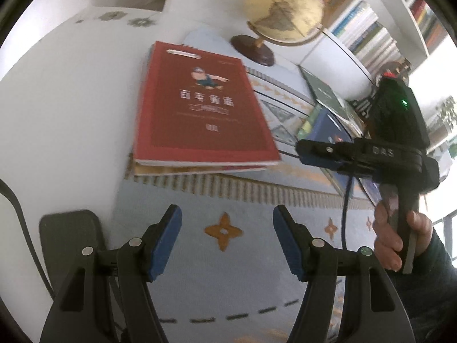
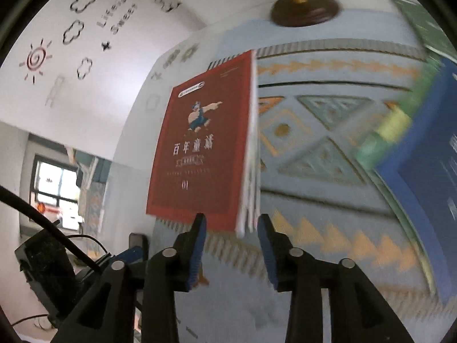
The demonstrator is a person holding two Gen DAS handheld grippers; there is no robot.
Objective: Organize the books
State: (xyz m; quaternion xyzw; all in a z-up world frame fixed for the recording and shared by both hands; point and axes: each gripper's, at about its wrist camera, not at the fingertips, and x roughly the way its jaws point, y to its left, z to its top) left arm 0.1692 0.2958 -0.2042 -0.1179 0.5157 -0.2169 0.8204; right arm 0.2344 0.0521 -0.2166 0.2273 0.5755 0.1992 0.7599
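Note:
A red book (image 1: 200, 108) lies face up on top of a small stack at the left end of a patterned blue cloth (image 1: 242, 280). My left gripper (image 1: 226, 214) hangs open over bare cloth in front of that stack, nothing between its blue pads. A person's hand (image 1: 400, 240) holds my right gripper (image 1: 302, 154), whose tips are close to the stack's near right corner. In the right wrist view the red book (image 2: 200, 154) lies just beyond the right gripper (image 2: 232, 223); its jaws stand apart and the pads press on nothing.
A green book (image 1: 322, 91) and a blue book (image 1: 328, 131) lie loosely piled at the cloth's right side. A globe (image 1: 285, 8) on a dark wooden base stands behind the books. Bookshelves (image 1: 371, 28) fill the back right. A dark flat object (image 1: 68, 228) sits left of the cloth.

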